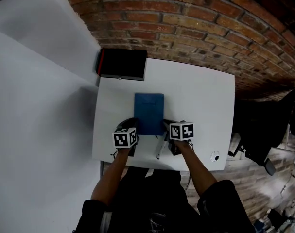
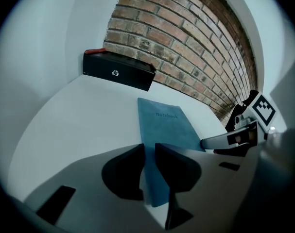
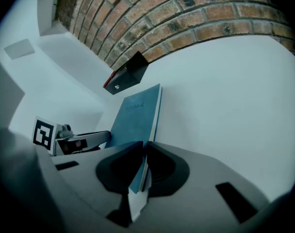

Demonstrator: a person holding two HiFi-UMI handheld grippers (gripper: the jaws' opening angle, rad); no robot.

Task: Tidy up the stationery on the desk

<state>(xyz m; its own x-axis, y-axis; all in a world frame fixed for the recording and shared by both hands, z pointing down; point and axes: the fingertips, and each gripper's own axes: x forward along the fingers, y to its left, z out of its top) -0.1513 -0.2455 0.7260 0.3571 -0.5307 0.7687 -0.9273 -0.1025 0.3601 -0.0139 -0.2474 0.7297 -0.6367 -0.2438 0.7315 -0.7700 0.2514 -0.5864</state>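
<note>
Pen: lying near the desk's front edge, just beside right gripper.
Right gripper: clamped on notebook's near right edge.
Left gripper: jaws nearly together, apparently pinching notebook's near left corner.
Notebook: blue, mid-desk.
Box: black, far left corner.

Right gripper has its jaws pinched on the near edge of the flat blue softcover notebook; a black rectangular box sits beyond on the white counter.
</note>
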